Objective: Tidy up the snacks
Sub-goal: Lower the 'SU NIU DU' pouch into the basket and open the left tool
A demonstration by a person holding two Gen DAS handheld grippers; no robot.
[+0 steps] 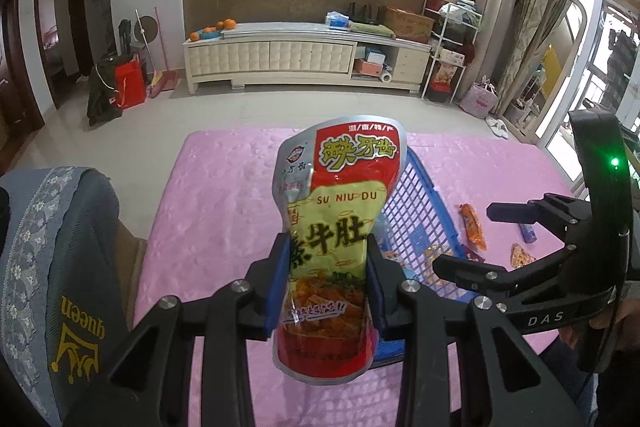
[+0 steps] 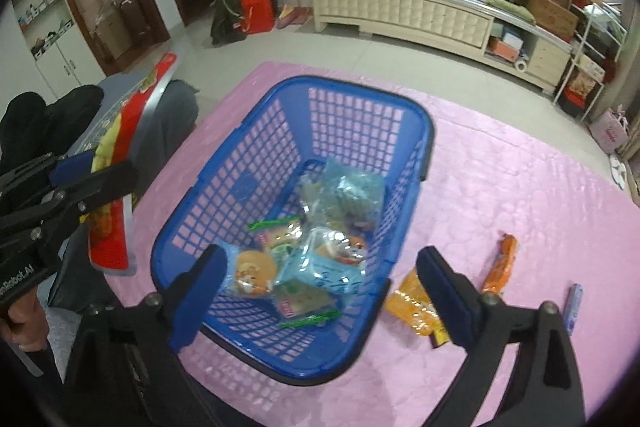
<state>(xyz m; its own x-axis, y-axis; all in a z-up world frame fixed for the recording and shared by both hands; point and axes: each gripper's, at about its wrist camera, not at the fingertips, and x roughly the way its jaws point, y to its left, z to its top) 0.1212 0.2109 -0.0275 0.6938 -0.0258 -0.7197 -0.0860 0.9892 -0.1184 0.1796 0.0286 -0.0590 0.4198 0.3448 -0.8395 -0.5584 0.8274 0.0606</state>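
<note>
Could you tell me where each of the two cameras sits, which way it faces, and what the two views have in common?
Left wrist: on the left gripper, facing the far cabinet over the pink mat; its jaws clamp a red snack pouch; the right gripper shows at right.
Right wrist: on the open right gripper, looking down into the blue basket; the left gripper, with a hand, shows at left.
Shared: basket, mat, pouch, loose orange packet.

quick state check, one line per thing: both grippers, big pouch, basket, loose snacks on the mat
left gripper: shut on the big pouch
big pouch: held upright, off the mat
right gripper: fingers wide open, empty, above the basket
blue basket: on the pink mat, several packets inside
orange stick snack: lying on the mat, outside the basket
purple packet: on the mat, outside the basket
</note>
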